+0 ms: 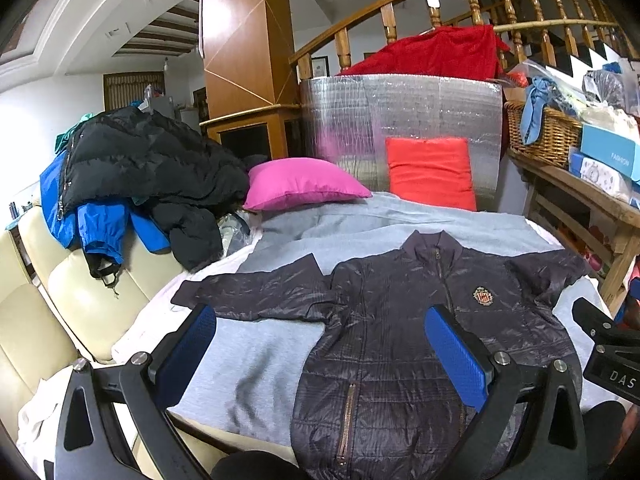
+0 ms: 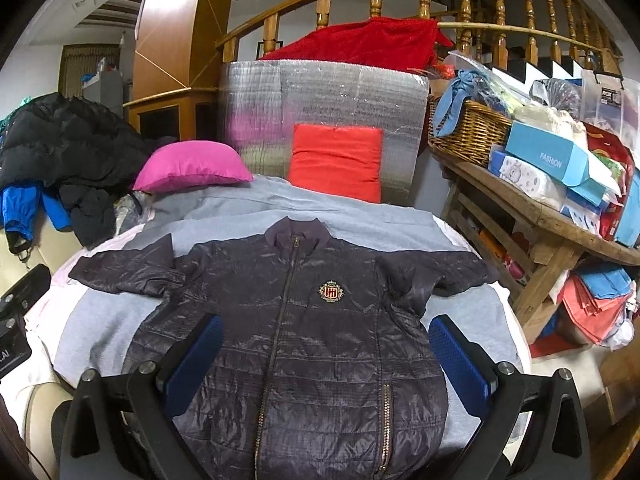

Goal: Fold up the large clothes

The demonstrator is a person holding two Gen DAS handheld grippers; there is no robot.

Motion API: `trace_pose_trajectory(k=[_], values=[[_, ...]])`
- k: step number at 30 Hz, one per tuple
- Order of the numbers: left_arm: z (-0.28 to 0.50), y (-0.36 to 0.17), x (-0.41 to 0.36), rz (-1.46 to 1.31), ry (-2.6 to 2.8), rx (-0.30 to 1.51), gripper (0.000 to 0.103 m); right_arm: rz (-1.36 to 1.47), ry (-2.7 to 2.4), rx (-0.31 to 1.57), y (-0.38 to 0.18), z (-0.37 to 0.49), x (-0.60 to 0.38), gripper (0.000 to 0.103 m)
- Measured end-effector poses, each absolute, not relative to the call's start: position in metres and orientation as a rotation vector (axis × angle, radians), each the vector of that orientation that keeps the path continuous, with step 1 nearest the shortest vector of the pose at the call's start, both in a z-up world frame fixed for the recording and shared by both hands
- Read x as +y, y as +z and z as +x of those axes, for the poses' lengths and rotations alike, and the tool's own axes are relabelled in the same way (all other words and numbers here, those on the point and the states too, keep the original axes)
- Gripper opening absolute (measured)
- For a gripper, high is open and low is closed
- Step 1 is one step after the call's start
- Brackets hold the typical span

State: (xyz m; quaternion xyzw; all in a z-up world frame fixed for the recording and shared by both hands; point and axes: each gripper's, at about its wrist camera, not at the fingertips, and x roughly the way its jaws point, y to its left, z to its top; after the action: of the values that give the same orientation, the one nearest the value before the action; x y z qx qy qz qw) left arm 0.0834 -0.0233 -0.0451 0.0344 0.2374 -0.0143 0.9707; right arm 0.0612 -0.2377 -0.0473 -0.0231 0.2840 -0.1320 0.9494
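— So, could you read any words?

— Yes. A blue box [image 2: 554, 160] said "FASHION" on its side. It sat on the wooden table [image 2: 560, 220], off to the right of the jacket [image 2: 304, 340]. A clear bag [image 2: 610, 98] behind it had a label, too small to read for sure.

— What was on the jacket?

— A red and gold badge [image 2: 331, 291] on the chest. Any letters on it were too tiny.

— Which way did the jacket lie?

— Flat on the grey blanket [image 1: 248, 364], front up, zipped. Its collar [image 2: 298, 232] pointed away, toward the orange pillow [image 2: 336, 160]. Its long way ran from collar to hem, with the sleeves out sideways.

— And the claws?

— The left gripper [image 1: 320, 352] was wide open, holding nothing. The right gripper [image 2: 326, 360] was wide open too, empty above the jacket.
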Motion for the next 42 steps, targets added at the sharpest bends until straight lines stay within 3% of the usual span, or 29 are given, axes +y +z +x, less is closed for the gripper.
trace_pose_trajectory(k=[10, 15, 20, 27, 30, 31, 33, 34, 35, 36, 38, 42], values=[[0.171, -0.099, -0.06, 0.106, -0.061, 0.612, 0.103, 0.064, -0.286, 0.65, -0.078, 0.122, -0.309, 0.103], [0.252, -0.167, -0.076, 0.073, -0.043, 0.776, 0.103, 0.355, -0.299, 0.617, -0.112, 0.168, -0.437, 0.103], [0.291, -0.199, -0.099, 0.062, -0.011, 0.746, 0.103, 0.747, -0.383, 0.502, -0.169, 0.194, -0.614, 0.103], [0.317, -0.223, -0.124, 0.128, -0.059, 0.772, 0.103, 1.093, -0.281, 0.476, -0.243, 0.244, -0.718, 0.102], [0.319, -0.225, -0.131, 0.164, -0.061, 0.757, 0.103, 1.115, -0.342, 0.548, -0.263, 0.266, -0.73, 0.09], [0.32, -0.225, -0.132, 0.17, -0.06, 0.753, 0.103, 1.122, -0.344, 0.558, -0.27, 0.27, -0.736, 0.081], [0.323, -0.226, -0.133, 0.162, -0.066, 0.762, 0.103, 1.098, -0.37, 0.55, -0.27, 0.276, -0.74, 0.072], [0.323, -0.226, -0.134, 0.153, -0.072, 0.766, 0.103, 1.075, -0.372, 0.551, -0.27, 0.279, -0.741, 0.061], [0.324, -0.225, -0.136, 0.145, -0.077, 0.767, 0.103, 1.061, -0.373, 0.56, -0.271, 0.282, -0.742, 0.032], [0.323, -0.225, -0.136, 0.144, -0.079, 0.765, 0.103, 1.063, -0.369, 0.562, -0.273, 0.284, -0.744, 0.023], [0.322, -0.223, -0.137, 0.157, -0.075, 0.753, 0.103, 1.021, -0.407, 0.526, -0.264, 0.28, -0.737, 0.016], [0.314, -0.212, -0.131, 0.157, -0.054, 0.704, 0.103, 0.836, -0.377, 0.432, -0.208, 0.279, -0.696, 0.013]])
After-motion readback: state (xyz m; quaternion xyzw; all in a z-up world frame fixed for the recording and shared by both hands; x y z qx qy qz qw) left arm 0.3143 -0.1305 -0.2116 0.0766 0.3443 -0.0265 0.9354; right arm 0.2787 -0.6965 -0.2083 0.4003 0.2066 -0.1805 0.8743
